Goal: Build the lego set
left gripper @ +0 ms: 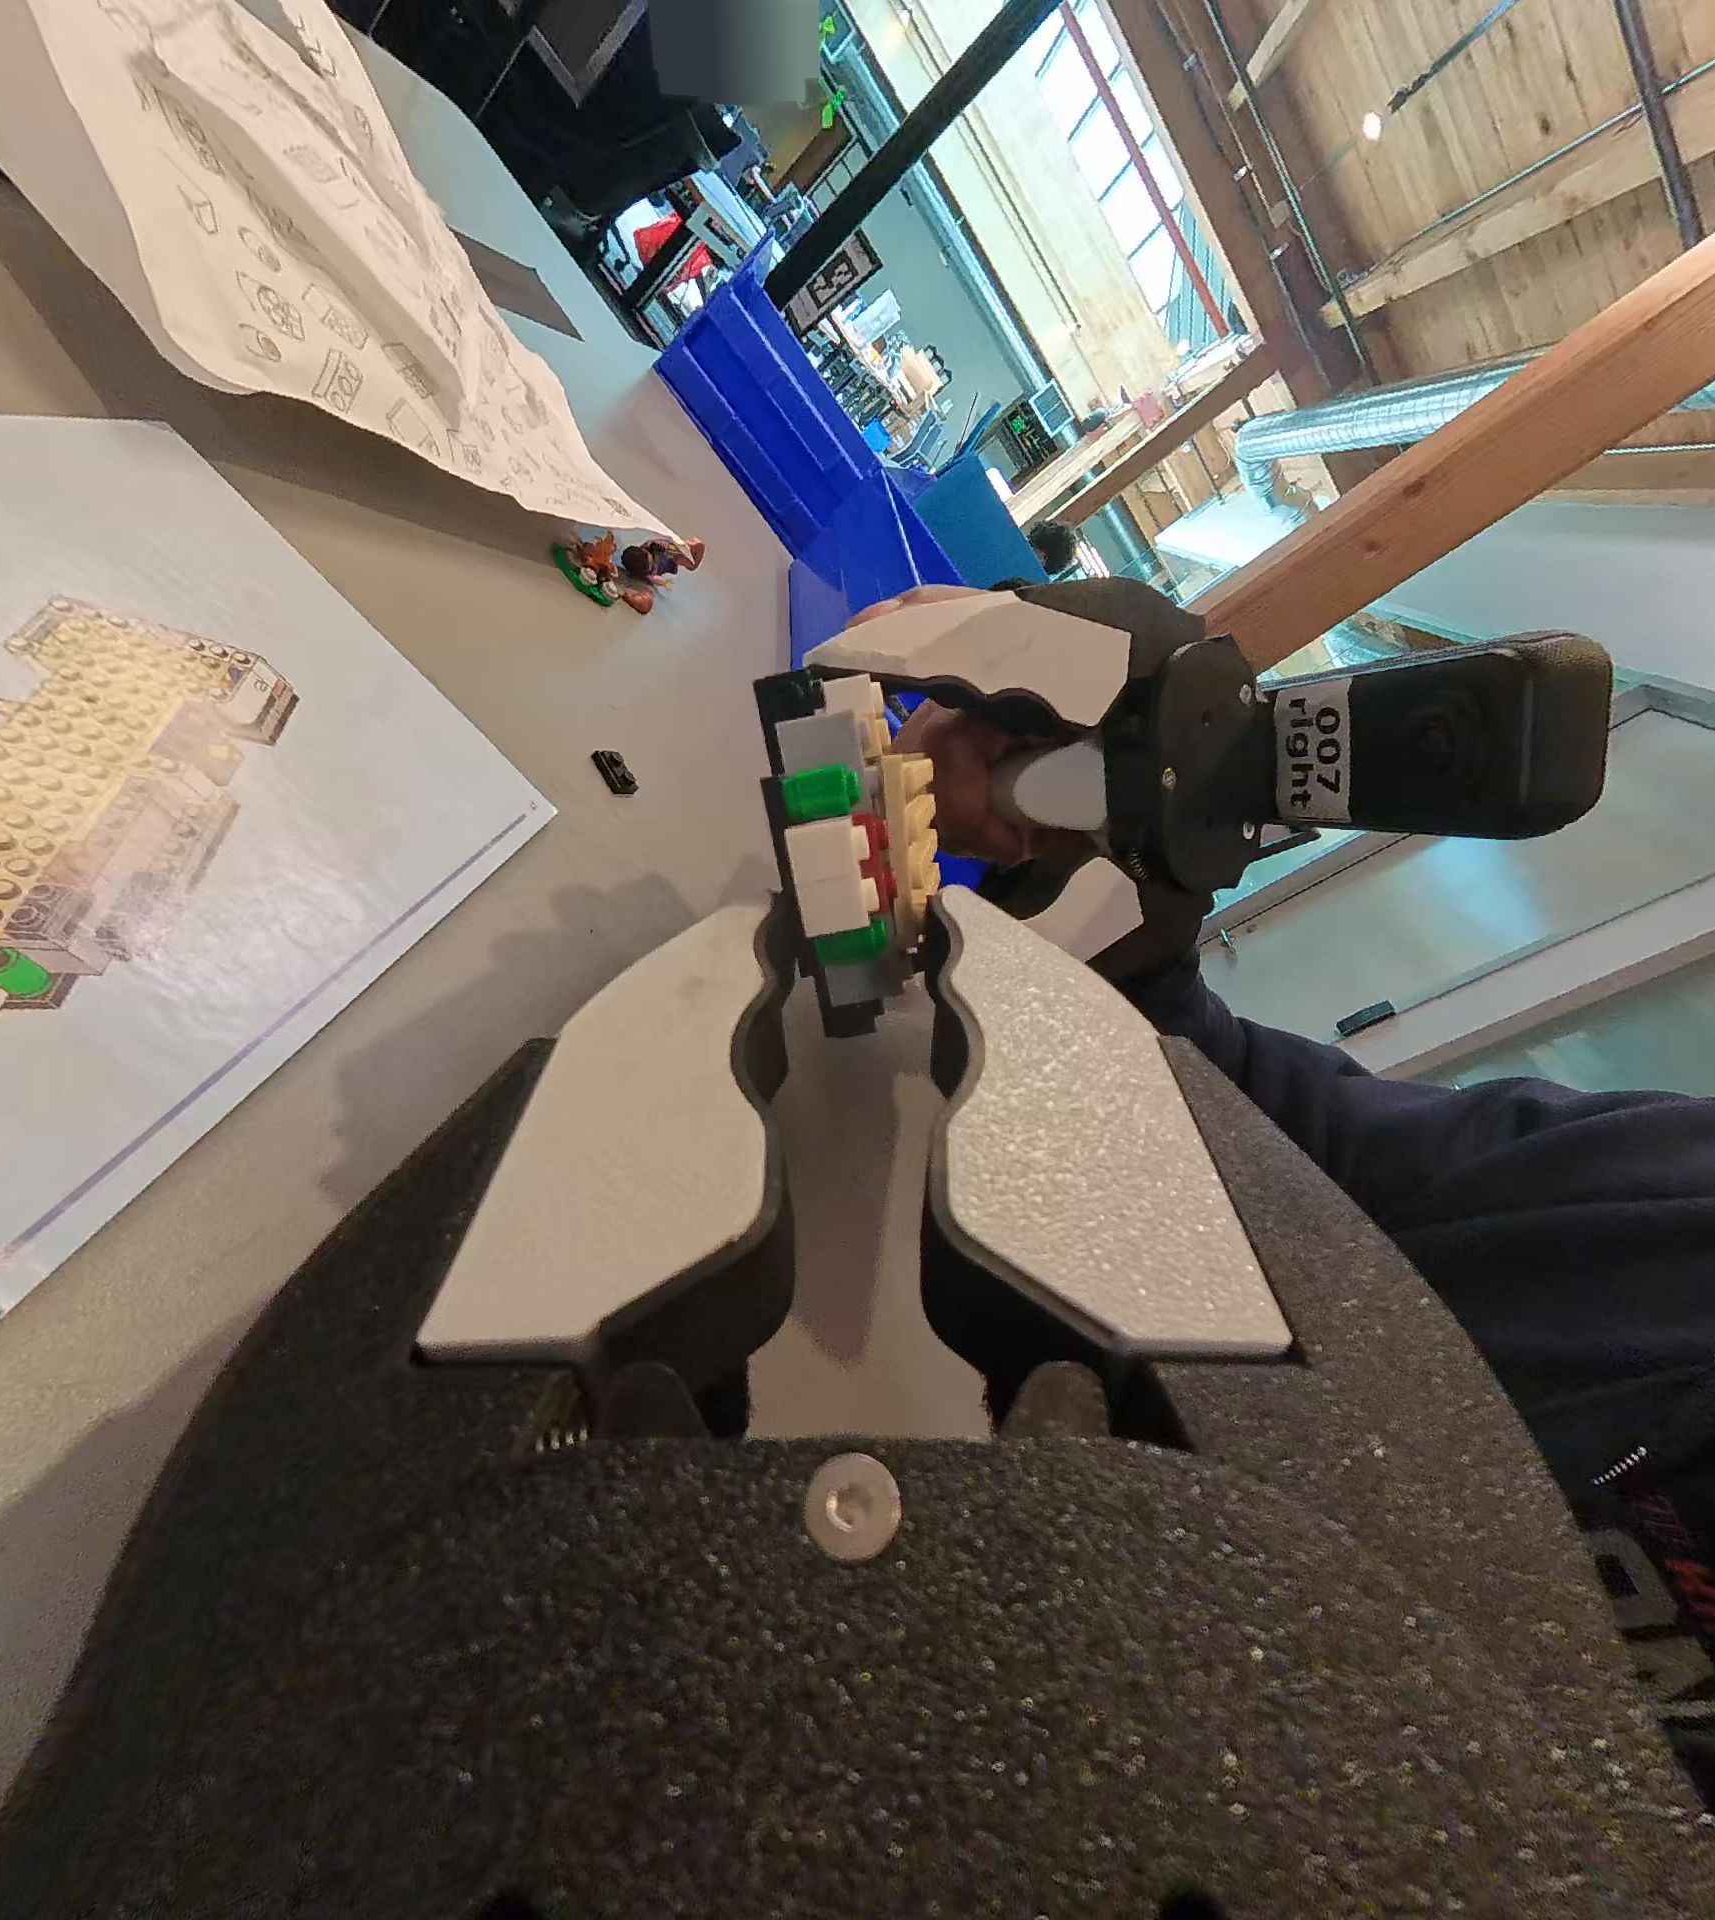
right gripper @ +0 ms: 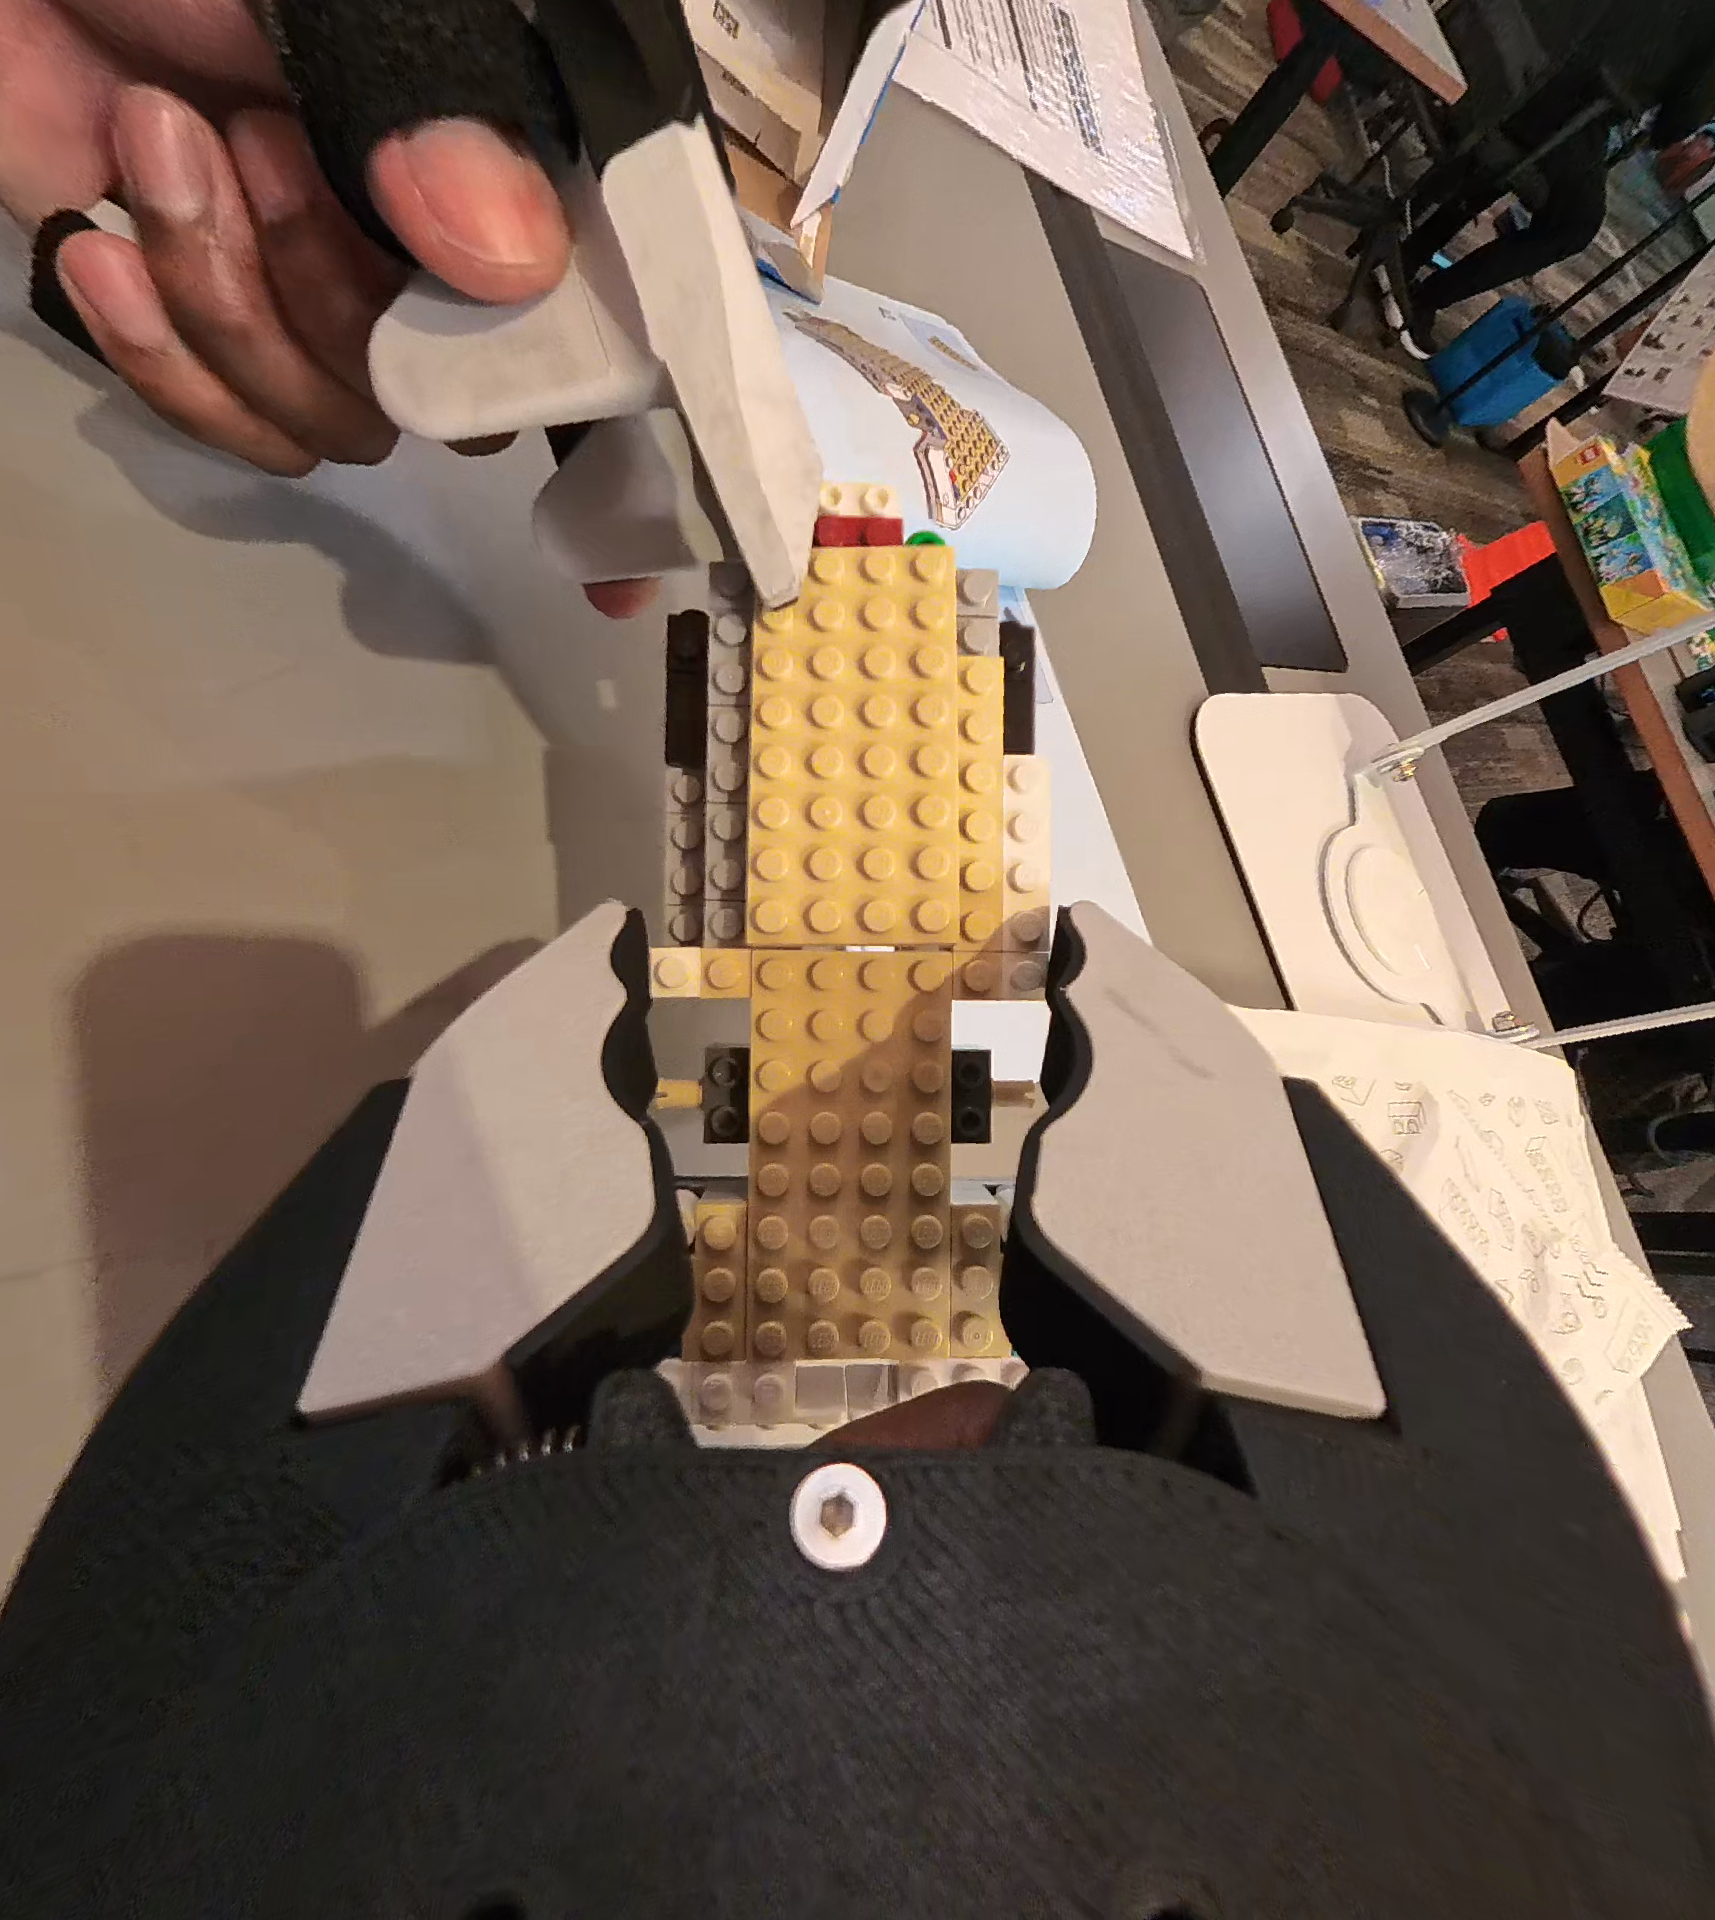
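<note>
The grey table (left gripper: pixel 479 644) is carrying an open instruction booklet (left gripper: pixel 157 831) at the left, showing a picture of a tan studded build, and a creased white parts sheet (left gripper: pixel 313 260) at the far left. Blue bins (left gripper: pixel 780 416) are standing at the far edge.

The brick model (right gripper: pixel 863 831) is being held off the table between the two grippers. It is a long build with a tan studded top, grey and black edging, and white, green and red bricks along one side.

The right gripper (right gripper: pixel 848 997) is clamping the model across its width; both fingertips are pressing against the side bricks. The left gripper (left gripper: pixel 848 935) is closing on the far end of the model edge-on, with the right finger (left gripper: pixel 967 945) touching the tan plate; contact on the other side is not plain.

A small black piece (left gripper: pixel 614 772) is lying loose on the table near the booklet, and small figures (left gripper: pixel 624 566) are sitting by the sheet's corner.

In my judgement the build is partly done and resembles the booklet's picture.
</note>
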A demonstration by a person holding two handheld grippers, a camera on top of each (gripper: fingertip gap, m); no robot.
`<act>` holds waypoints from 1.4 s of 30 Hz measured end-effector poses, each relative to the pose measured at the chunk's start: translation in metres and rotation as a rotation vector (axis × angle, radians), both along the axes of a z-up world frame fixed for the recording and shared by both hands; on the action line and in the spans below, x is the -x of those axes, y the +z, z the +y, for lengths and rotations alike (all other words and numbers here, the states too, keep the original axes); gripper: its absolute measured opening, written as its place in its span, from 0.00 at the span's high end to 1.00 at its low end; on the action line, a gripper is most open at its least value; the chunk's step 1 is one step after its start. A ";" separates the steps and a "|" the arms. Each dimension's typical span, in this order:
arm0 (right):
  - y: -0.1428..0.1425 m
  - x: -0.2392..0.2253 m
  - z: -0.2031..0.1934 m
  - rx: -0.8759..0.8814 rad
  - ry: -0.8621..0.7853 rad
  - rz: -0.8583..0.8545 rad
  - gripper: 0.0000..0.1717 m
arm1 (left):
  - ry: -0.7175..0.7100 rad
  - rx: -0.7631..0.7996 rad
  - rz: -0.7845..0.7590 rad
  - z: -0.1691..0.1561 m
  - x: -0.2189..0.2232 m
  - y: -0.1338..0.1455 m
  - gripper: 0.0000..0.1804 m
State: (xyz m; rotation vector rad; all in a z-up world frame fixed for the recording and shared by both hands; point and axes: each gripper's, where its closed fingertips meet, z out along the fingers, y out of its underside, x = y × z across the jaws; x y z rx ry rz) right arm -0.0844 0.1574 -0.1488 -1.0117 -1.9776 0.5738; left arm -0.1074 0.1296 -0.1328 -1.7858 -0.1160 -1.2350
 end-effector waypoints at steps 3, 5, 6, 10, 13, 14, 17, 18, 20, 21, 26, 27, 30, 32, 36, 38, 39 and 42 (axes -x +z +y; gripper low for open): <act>0.001 0.000 0.000 -0.011 0.000 0.009 0.57 | 0.000 -0.015 0.004 0.000 0.000 0.002 0.87; 0.002 0.001 0.000 -0.021 -0.001 0.015 0.57 | -0.001 -0.026 0.008 0.000 0.000 0.003 0.87; 0.003 0.001 0.000 -0.026 -0.001 0.019 0.57 | -0.004 -0.033 0.011 -0.001 0.000 0.004 0.87; 0.006 0.002 0.000 -0.056 -0.002 0.040 0.57 | -0.010 -0.061 0.029 -0.002 0.000 0.008 0.87; 0.007 0.003 0.000 -0.100 -0.001 0.066 0.57 | -0.011 -0.076 0.055 -0.003 0.001 0.009 0.87; 0.008 0.004 0.000 -0.112 -0.002 0.076 0.57 | -0.009 -0.083 0.064 -0.003 0.001 0.010 0.87; 0.009 0.007 0.000 -0.131 -0.005 0.102 0.57 | -0.002 -0.099 0.093 -0.004 0.003 0.012 0.87; 0.009 0.007 0.000 -0.133 -0.007 0.105 0.57 | 0.000 -0.103 0.108 -0.004 0.003 0.012 0.87; 0.008 0.008 0.000 -0.144 -0.008 0.113 0.57 | 0.004 -0.110 0.135 -0.005 0.004 0.012 0.87; 0.007 0.008 0.000 -0.148 -0.007 0.115 0.57 | 0.004 -0.111 0.147 -0.005 0.004 0.012 0.87; 0.004 0.009 -0.004 -0.168 0.023 0.119 0.56 | -0.009 -0.111 0.182 -0.006 0.003 0.010 0.87; 0.003 0.009 -0.004 -0.167 0.029 0.119 0.56 | -0.011 -0.110 0.181 -0.006 0.003 0.010 0.87; 0.002 0.007 -0.007 -0.150 0.051 0.113 0.56 | -0.019 -0.108 0.193 -0.007 0.002 0.009 0.87; 0.001 0.005 -0.010 -0.124 0.076 0.100 0.57 | -0.023 -0.104 0.208 -0.007 0.001 0.007 0.87; -0.002 -0.002 -0.022 -0.040 0.142 0.059 0.57 | -0.041 -0.095 0.225 -0.007 -0.002 0.003 0.87; -0.005 -0.004 -0.022 -0.018 0.147 0.033 0.57 | -0.060 -0.090 0.223 -0.009 -0.005 0.002 0.87; -0.006 -0.005 -0.023 -0.006 0.153 0.027 0.57 | -0.059 -0.094 0.226 -0.009 -0.006 0.003 0.87; -0.006 -0.007 -0.025 0.059 0.167 0.010 0.57 | -0.067 -0.101 0.240 -0.010 -0.008 0.004 0.87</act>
